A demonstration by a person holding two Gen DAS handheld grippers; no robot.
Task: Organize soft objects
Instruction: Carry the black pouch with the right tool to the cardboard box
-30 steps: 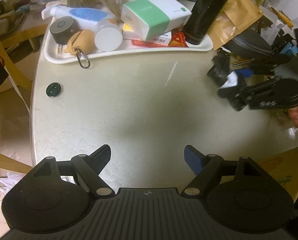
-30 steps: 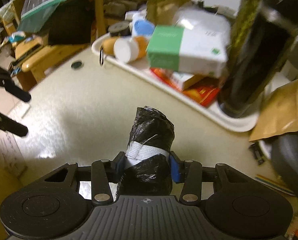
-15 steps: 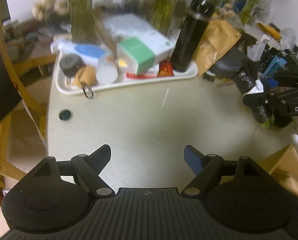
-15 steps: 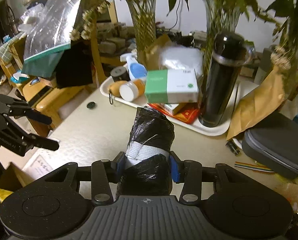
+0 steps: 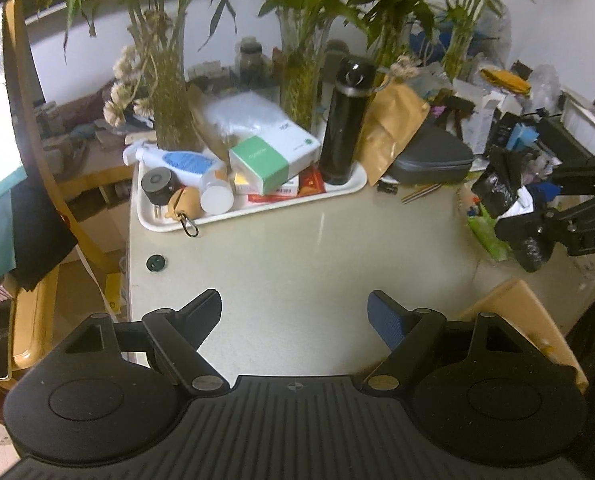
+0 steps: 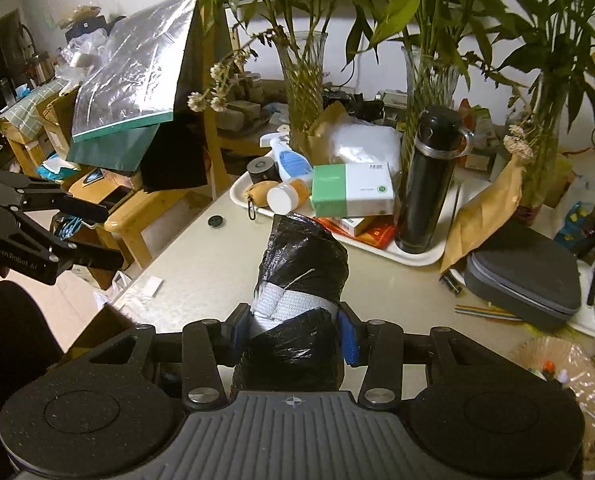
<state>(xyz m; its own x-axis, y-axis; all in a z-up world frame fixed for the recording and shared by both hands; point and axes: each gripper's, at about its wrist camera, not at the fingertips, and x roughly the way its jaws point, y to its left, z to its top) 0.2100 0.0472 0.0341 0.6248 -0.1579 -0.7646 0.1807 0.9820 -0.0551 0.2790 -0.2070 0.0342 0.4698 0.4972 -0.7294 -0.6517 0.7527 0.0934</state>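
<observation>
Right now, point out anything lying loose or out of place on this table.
A small dark round cap lies alone on the table, apart from the crowded white tray. Colored sticks lie loose beside the gray case.

Both grippers, left (image 5: 294, 312) and right (image 6: 293, 330) with black bag roll (image 6: 303, 268), now raised farther above table (image 5: 297, 256).

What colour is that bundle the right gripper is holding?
Black plastic bundle with a white band around its middle; clearest in the right wrist view.
</observation>
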